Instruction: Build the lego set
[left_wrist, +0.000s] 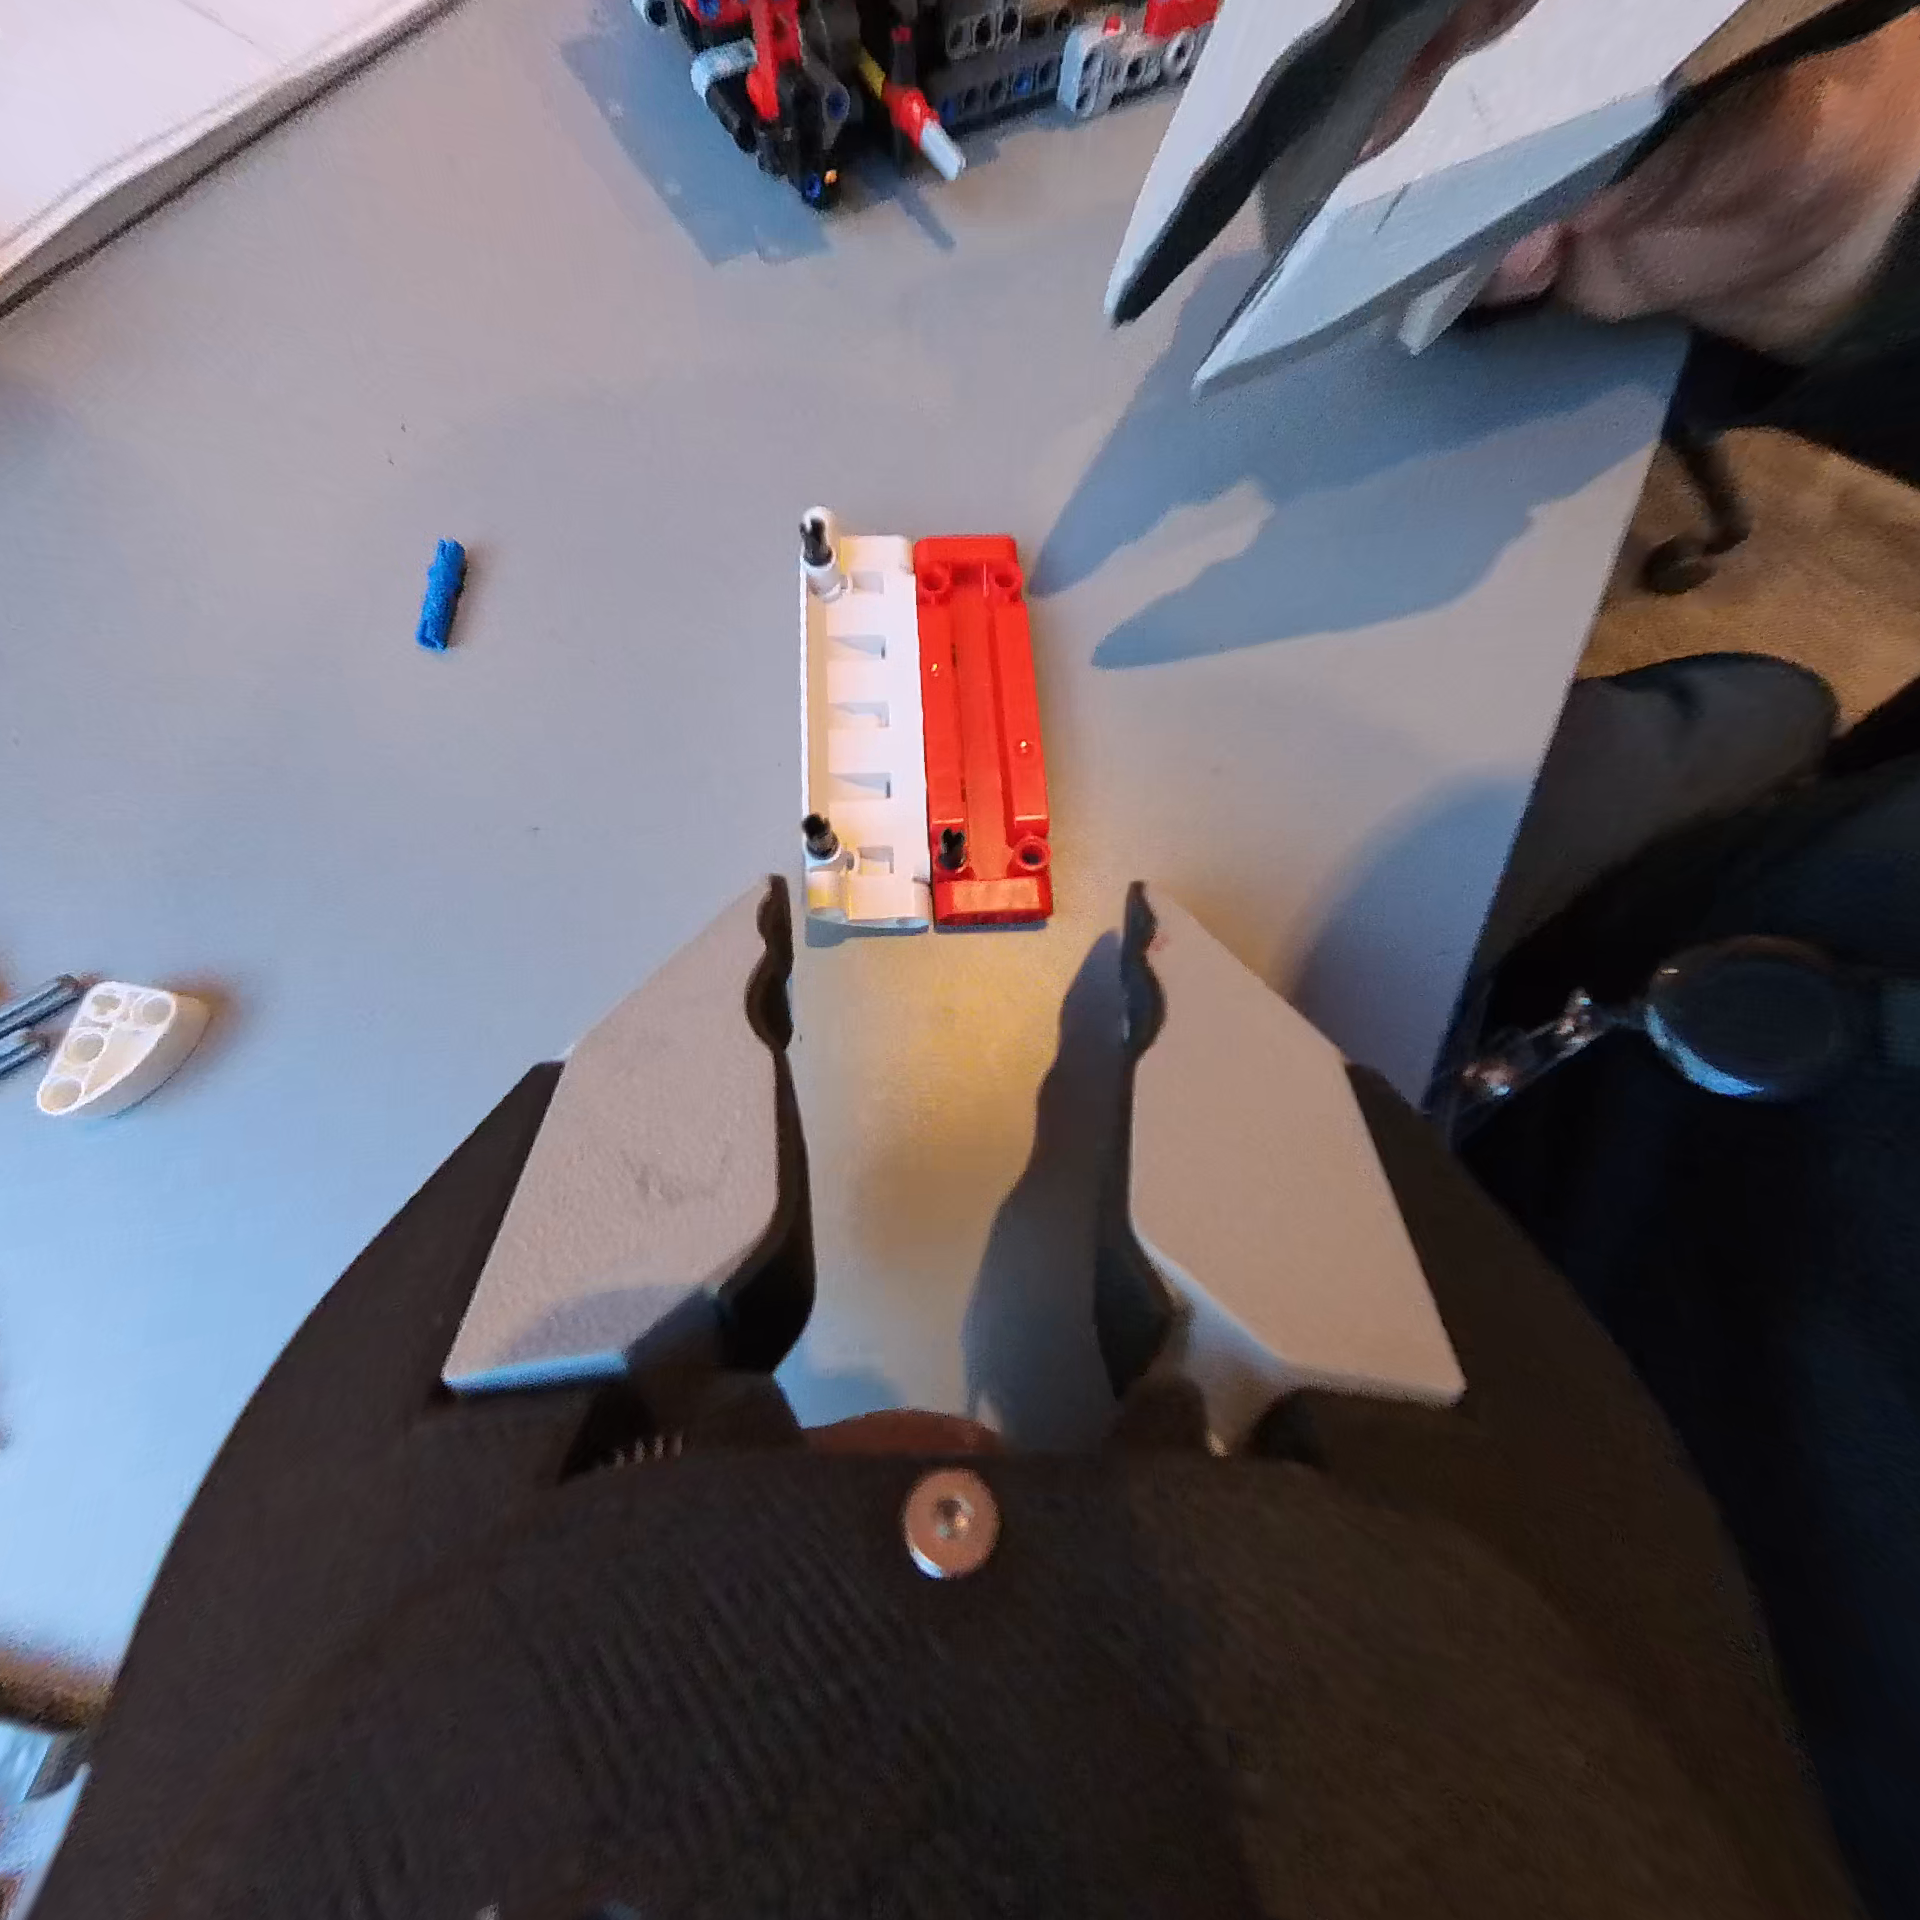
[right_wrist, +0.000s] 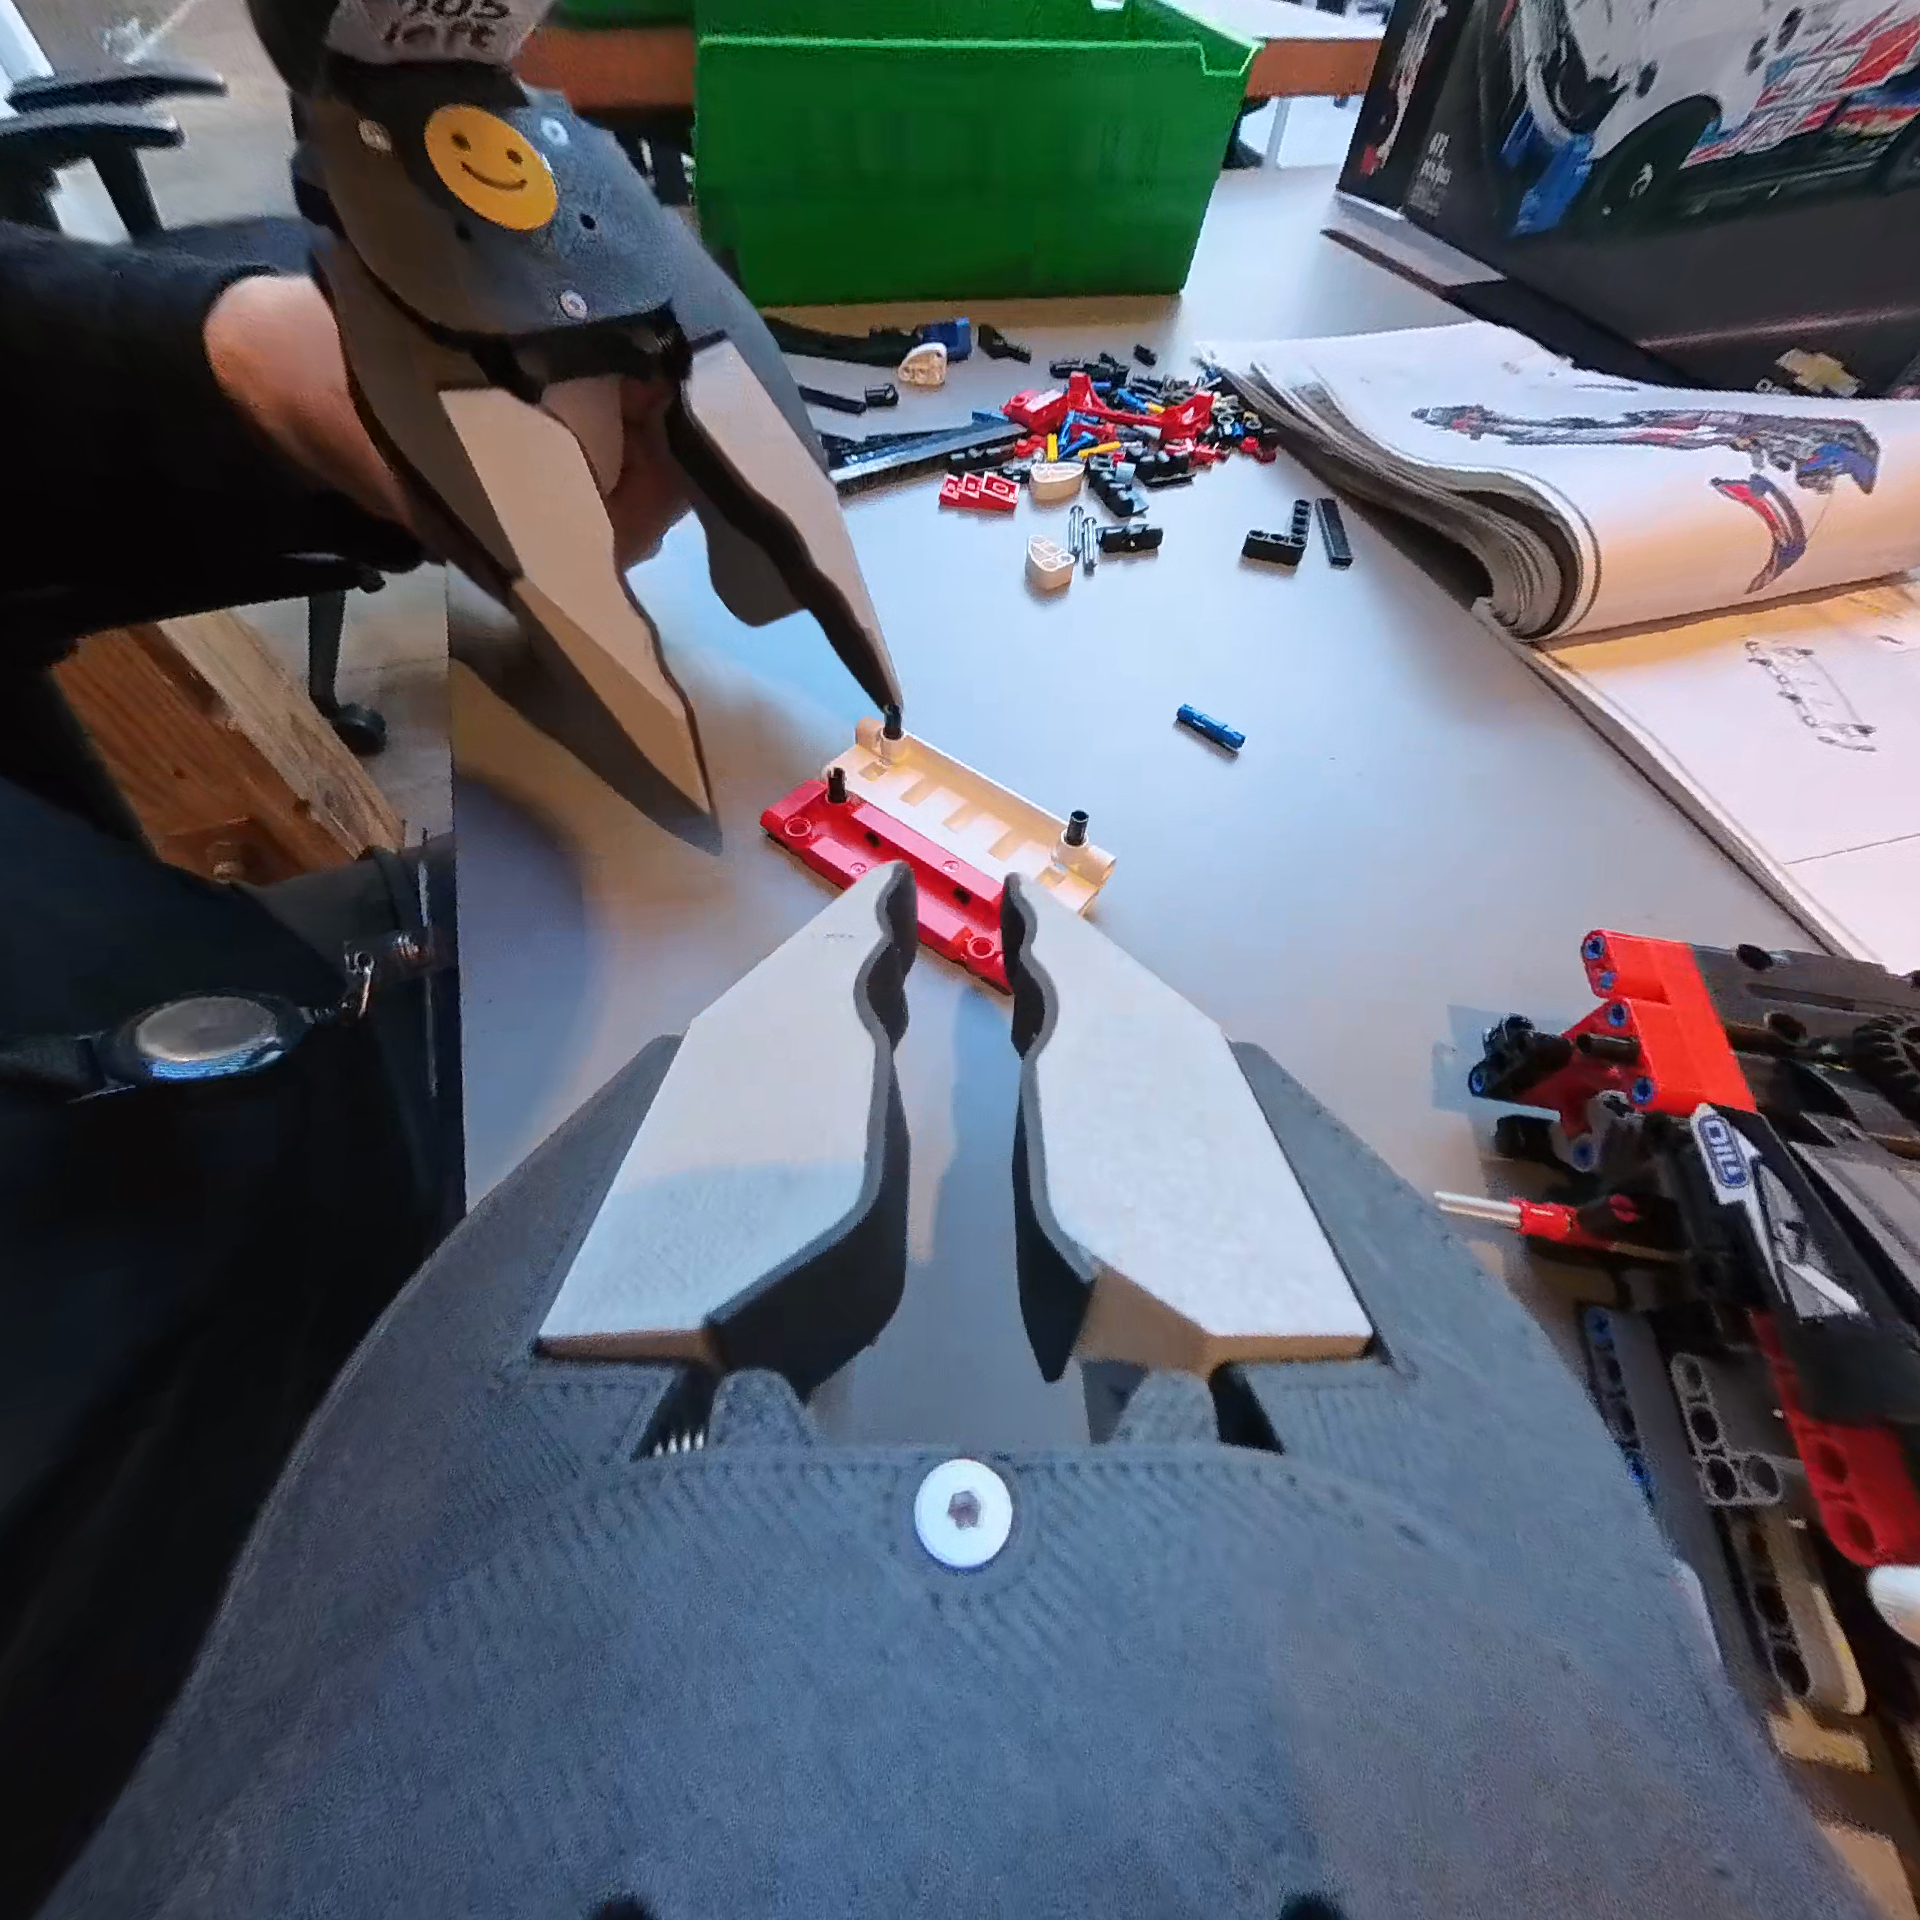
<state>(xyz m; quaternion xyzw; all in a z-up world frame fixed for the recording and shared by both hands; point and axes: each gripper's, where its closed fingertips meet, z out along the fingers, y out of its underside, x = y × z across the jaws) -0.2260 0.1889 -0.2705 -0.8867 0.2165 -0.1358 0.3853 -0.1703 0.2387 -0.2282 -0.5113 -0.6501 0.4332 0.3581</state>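
Observation:
A white panel and a red panel lie flat side by side on the grey table, with black pins standing up at their corners. My left gripper is open and empty, its tips just short of the panels' near ends. In the right wrist view the left gripper has one fingertip at a black pin on the white panel. My right gripper is narrowly open and empty, hovering over the red panel. It also shows in the left wrist view, raised beyond the panels.
A blue pin and a white curved piece lie to the left. The part-built car stands at the right. A pile of loose parts, a green bin and an open instruction booklet lie beyond. The table edge is at the left. Some 9 cm of space lies between my two pairs of fingers. The white curved piece is about 12 cm from my left fingertips and 20 cm from my right. My right wrist view looks at it from another angle.

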